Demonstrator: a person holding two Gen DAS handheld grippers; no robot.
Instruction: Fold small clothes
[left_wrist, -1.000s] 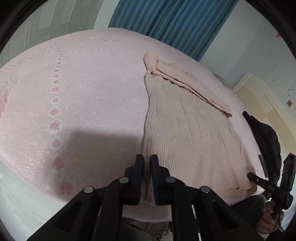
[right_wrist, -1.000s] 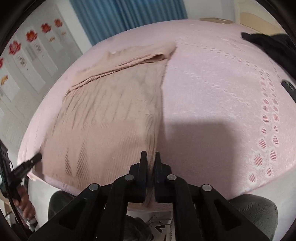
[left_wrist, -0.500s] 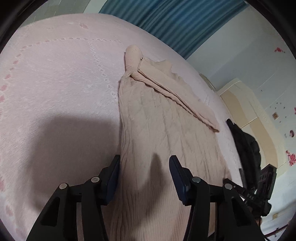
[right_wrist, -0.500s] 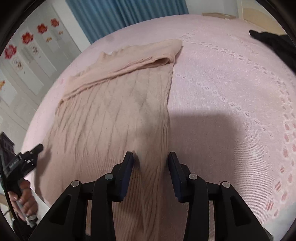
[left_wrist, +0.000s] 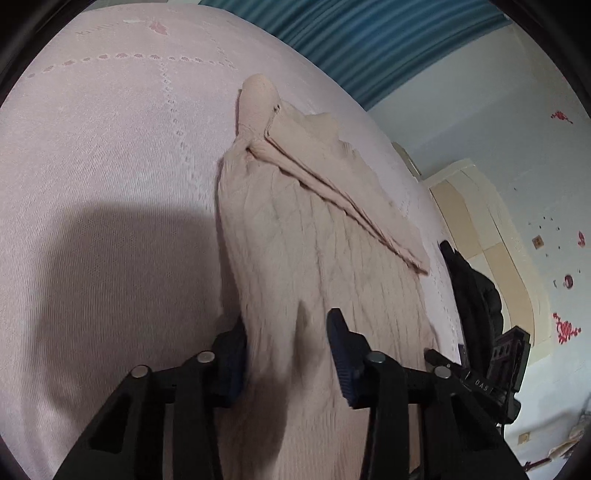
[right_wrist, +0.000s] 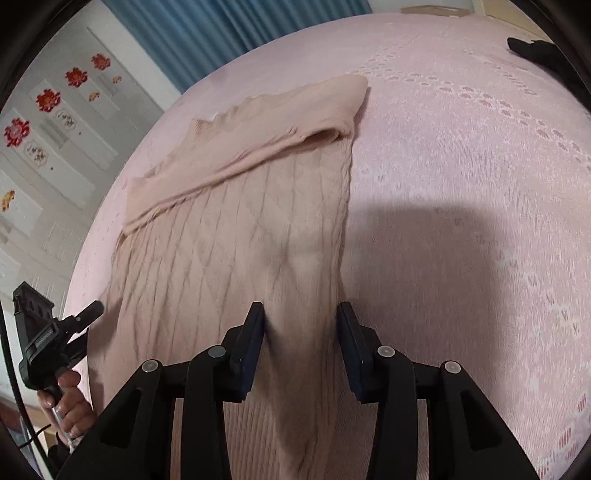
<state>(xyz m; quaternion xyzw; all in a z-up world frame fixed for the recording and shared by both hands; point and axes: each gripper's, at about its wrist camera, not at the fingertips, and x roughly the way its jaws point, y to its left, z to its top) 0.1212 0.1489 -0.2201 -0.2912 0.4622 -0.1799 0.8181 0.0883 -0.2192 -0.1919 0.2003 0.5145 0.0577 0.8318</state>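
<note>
1. Left wrist view: left gripper (left_wrist: 288, 354) fingers apart and closing, straddling the left edge of the beige knit sweater (left_wrist: 317, 236) spread on the pink bed (left_wrist: 110, 147); pads not pressing.
2. Right wrist view: right gripper (right_wrist: 301, 341) fingers apart over the sweater's (right_wrist: 236, 229) right edge, no grip.

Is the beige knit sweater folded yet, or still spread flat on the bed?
Partly folded: the sweater lies flat on the bed, with one sleeve folded across its upper part.
</note>
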